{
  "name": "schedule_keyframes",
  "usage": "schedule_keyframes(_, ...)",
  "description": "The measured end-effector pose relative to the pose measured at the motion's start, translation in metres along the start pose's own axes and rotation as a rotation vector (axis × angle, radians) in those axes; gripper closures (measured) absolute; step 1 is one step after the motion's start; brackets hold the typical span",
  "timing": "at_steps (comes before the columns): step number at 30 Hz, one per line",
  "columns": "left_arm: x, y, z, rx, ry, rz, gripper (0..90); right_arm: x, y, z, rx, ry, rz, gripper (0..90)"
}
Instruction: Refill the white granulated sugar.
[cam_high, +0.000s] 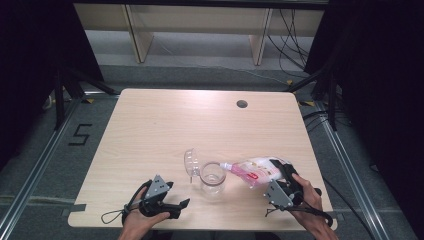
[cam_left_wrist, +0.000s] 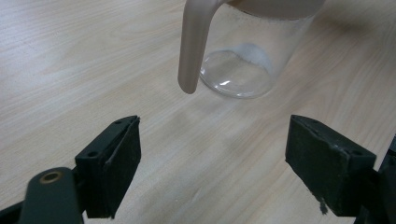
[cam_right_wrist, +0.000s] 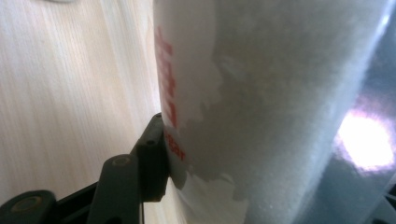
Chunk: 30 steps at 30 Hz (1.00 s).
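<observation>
A clear glass jar (cam_high: 213, 179) stands upright near the table's front middle, with its clear lid (cam_high: 191, 162) swung open to the left. My right gripper (cam_high: 284, 170) is shut on a white and pink refill pouch (cam_high: 255, 169), which lies tilted with its pink spout at the jar's rim. In the right gripper view the pouch (cam_right_wrist: 261, 102) is pressed against one of the fingers (cam_right_wrist: 152, 158). My left gripper (cam_high: 180, 207) rests open near the front edge, left of the jar. In the left gripper view the jar (cam_left_wrist: 243, 60) stands ahead of the empty jaws, a beige handle (cam_left_wrist: 194, 46) hanging down its side.
The light wooden table (cam_high: 150, 125) has a round cable hole (cam_high: 242, 104) at the back right. Black frame legs and cables stand on the floor on both sides, and wooden furniture legs stand beyond the far edge.
</observation>
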<state>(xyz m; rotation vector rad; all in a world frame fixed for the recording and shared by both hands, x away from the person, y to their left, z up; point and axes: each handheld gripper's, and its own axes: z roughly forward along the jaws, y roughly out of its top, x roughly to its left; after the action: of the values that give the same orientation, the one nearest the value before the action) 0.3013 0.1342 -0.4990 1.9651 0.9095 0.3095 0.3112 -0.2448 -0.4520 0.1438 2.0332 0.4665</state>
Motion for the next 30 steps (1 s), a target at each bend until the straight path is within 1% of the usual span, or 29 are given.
schedule_keyframes(1,0.001,0.001,0.0,0.004,-0.001,0.006,17.9,-0.001,0.0,0.0,0.009,-0.006,-0.009,47.6)
schedule_keyframes(2,0.001,0.0,0.001,-0.006,-0.005,-0.003,17.9,-0.001,0.0,-0.001,0.014,-0.011,-0.017,47.6)
schedule_keyframes(3,0.002,0.0,0.0,0.007,-0.003,0.007,17.9,-0.002,0.001,-0.001,0.013,-0.01,-0.037,47.6)
schedule_keyframes(5,0.001,0.0,0.001,0.006,0.003,0.004,17.9,-0.002,0.003,-0.002,0.014,-0.009,-0.027,47.7)
schedule_keyframes(6,0.001,0.0,0.001,-0.001,-0.004,0.005,17.9,-0.002,0.003,-0.002,0.017,-0.015,-0.048,47.7)
schedule_keyframes(7,0.001,0.0,0.001,-0.002,0.002,0.004,17.9,-0.003,0.003,-0.001,0.012,-0.018,-0.068,47.7)
schedule_keyframes(8,0.001,0.0,0.001,0.0,0.001,0.006,17.9,-0.003,0.005,-0.003,0.024,-0.018,-0.078,47.7)
schedule_keyframes(9,0.001,0.0,0.001,0.008,-0.003,0.003,17.9,-0.005,0.006,-0.002,0.013,-0.023,-0.108,47.8)
schedule_keyframes(10,0.001,0.0,0.0,0.01,-0.006,0.008,17.9,-0.003,0.006,-0.002,0.023,-0.022,-0.072,47.8)
schedule_keyframes(12,0.002,0.0,0.0,0.004,-0.004,0.012,17.9,-0.003,0.007,-0.002,0.02,-0.029,-0.088,47.8)
schedule_keyframes(13,0.001,0.0,0.001,0.003,-0.005,0.004,17.9,-0.003,0.008,-0.003,0.027,-0.026,-0.096,47.9)
schedule_keyframes(14,0.002,0.0,-0.001,0.015,-0.002,0.014,17.9,-0.003,0.008,-0.002,0.028,-0.023,-0.1,47.9)
schedule_keyframes(15,0.002,0.0,0.0,0.008,-0.003,0.014,17.9,-0.003,0.009,-0.001,0.023,-0.025,-0.107,47.9)
schedule_keyframes(16,0.002,0.001,-0.001,0.014,0.001,0.017,17.9,-0.002,0.009,-0.002,0.032,-0.025,-0.097,47.9)
schedule_keyframes(17,0.001,0.001,0.0,-0.003,-0.004,0.002,17.9,-0.003,0.01,-0.001,0.03,-0.029,-0.107,47.9)
schedule_keyframes(18,0.001,0.0,0.0,0.001,-0.004,0.005,17.9,-0.005,0.011,0.0,0.014,-0.035,-0.166,48.0)
schedule_keyframes(20,0.001,0.0,0.0,0.002,-0.005,0.004,18.0,-0.001,0.011,0.0,0.029,-0.029,-0.115,48.0)
schedule_keyframes(21,0.001,0.0,0.0,0.005,-0.002,0.006,18.0,0.0,0.012,0.0,0.034,-0.031,-0.11,48.1)
schedule_keyframes(22,0.001,0.0,0.0,-0.002,-0.002,0.005,18.0,0.0,0.012,0.001,0.029,-0.026,-0.123,48.1)
schedule_keyframes(23,0.001,0.0,0.0,0.0,-0.003,0.005,17.9,0.0,0.013,0.002,0.025,-0.034,-0.156,48.1)
schedule_keyframes(24,0.001,0.0,0.0,0.007,0.001,0.007,17.9,0.004,0.013,0.003,0.039,-0.037,-0.13,48.1)
schedule_keyframes(25,0.001,0.0,0.0,0.001,-0.003,0.006,17.9,0.004,0.013,0.004,0.031,-0.032,-0.137,48.1)
schedule_keyframes(26,0.001,0.001,0.0,0.006,-0.002,0.011,17.9,0.002,0.015,0.004,0.02,-0.034,-0.196,48.2)
schedule_keyframes(27,0.001,0.001,0.0,-0.001,-0.006,0.013,17.9,0.006,0.014,0.004,0.032,-0.029,-0.149,48.2)
schedule_keyframes(28,0.002,0.001,-0.001,0.013,-0.001,0.022,17.9,0.007,0.015,0.005,0.035,-0.034,-0.151,48.2)
schedule_keyframes(29,0.001,0.0,-0.001,-0.001,0.003,0.009,17.9,0.005,0.016,0.005,0.031,-0.043,-0.215,48.2)
schedule_keyframes(30,0.002,0.0,-0.001,0.009,-0.002,0.023,17.9,0.003,0.017,0.005,0.027,-0.049,-0.246,48.3)
